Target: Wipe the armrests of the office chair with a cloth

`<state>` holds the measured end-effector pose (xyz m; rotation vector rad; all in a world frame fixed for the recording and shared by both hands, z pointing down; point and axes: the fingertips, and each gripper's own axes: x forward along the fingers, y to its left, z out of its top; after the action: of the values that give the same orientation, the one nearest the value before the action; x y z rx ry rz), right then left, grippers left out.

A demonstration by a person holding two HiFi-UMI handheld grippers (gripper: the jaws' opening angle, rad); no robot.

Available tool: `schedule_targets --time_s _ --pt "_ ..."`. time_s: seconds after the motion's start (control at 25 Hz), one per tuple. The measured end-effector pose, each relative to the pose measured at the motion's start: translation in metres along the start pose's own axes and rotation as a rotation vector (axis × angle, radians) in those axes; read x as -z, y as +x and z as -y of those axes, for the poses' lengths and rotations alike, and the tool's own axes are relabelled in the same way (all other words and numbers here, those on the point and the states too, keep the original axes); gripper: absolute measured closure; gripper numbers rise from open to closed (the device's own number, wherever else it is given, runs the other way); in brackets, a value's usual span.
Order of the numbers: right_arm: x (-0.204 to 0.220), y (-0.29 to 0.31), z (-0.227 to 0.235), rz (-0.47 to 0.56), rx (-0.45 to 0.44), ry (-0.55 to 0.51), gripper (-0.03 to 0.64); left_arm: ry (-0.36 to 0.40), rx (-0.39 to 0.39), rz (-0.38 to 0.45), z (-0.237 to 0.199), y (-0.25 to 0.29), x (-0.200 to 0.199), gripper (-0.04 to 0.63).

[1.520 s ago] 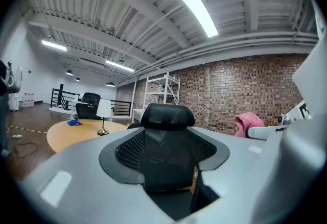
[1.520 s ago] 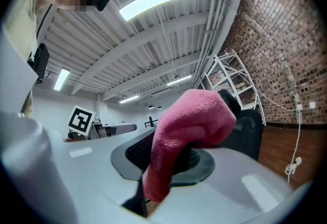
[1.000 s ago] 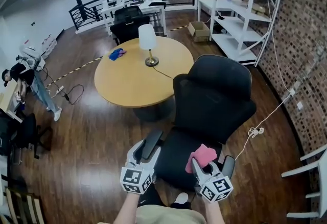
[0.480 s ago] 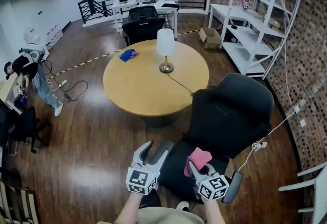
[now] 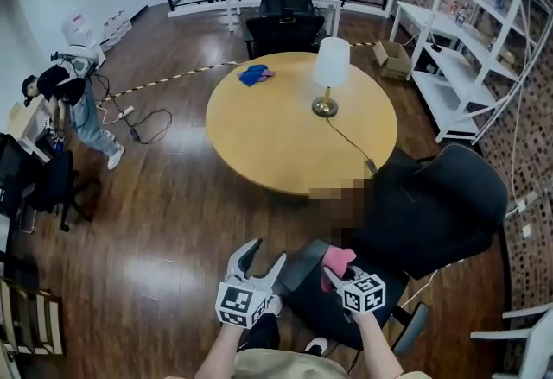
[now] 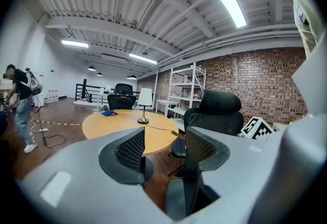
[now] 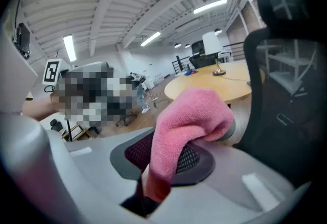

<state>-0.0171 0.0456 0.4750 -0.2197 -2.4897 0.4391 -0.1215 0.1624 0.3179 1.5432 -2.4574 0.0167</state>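
Note:
The black office chair [image 5: 436,205] stands at the right in the head view, with its near armrest [image 5: 300,265] just right of my left gripper [image 5: 257,258]. That gripper is open, with nothing between its fingers, and in the left gripper view it [image 6: 163,151] points level at the chair [image 6: 217,116]. My right gripper [image 5: 339,269] is shut on a pink cloth [image 5: 339,258], which hangs over the seat edge beside that armrest. The cloth [image 7: 189,121] drapes over one pad in the right gripper view. The far armrest [image 5: 416,325] shows at the lower right.
A round wooden table [image 5: 276,135] behind the chair carries a lamp [image 5: 330,75] and a blue cloth [image 5: 253,73]. A second black chair [image 5: 285,19] stands beyond it. White shelving [image 5: 484,41] lines the brick wall. A person [image 5: 78,101] stands far left.
Both grippers have shifted left relative to the chair. The left one has come off the near armrest to its left; the right one has sunk with the cloth from over the seat towards that armrest.

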Motion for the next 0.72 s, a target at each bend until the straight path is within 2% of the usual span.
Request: schedule_targets --time_s 0.12,0.2,0.28,0.36,0.4,0.52,0.6,0.72 --pt "0.019 0.047 0.023 -0.162 -0.019 -0.057 0.538 -0.023 -0.023 -0.027 -0.027 -0.001 0.011 0.350" --pt "0.037 0.075 0.044 -0.278 -0.019 -0.051 0.532 -0.038 -0.035 -0.045 -0.040 -0.001 0.019 0.350" --pt "0.049 0.097 0.065 -0.363 0.000 -0.029 0.531 -0.049 -0.043 -0.062 -0.049 0.001 0.027 0.350" --pt "0.058 0.116 0.085 -0.431 0.033 -0.053 0.534 -0.060 -0.053 -0.080 -0.058 0.001 0.036 0.349" --pt "0.062 0.124 0.092 -0.468 0.035 -0.086 0.535 -0.068 -0.058 -0.087 -0.064 0.001 0.040 0.348" --pt "0.070 0.149 0.106 -0.566 -0.033 -0.235 0.540 -0.086 -0.077 -0.102 -0.079 0.001 0.050 0.348" --pt "0.073 0.161 0.122 -0.626 -0.007 -0.310 0.545 -0.096 -0.088 -0.109 -0.085 0.000 0.055 0.348" --pt "0.089 0.169 0.143 -0.754 0.043 -0.361 0.545 -0.105 -0.100 -0.125 -0.089 -0.002 0.065 0.348"
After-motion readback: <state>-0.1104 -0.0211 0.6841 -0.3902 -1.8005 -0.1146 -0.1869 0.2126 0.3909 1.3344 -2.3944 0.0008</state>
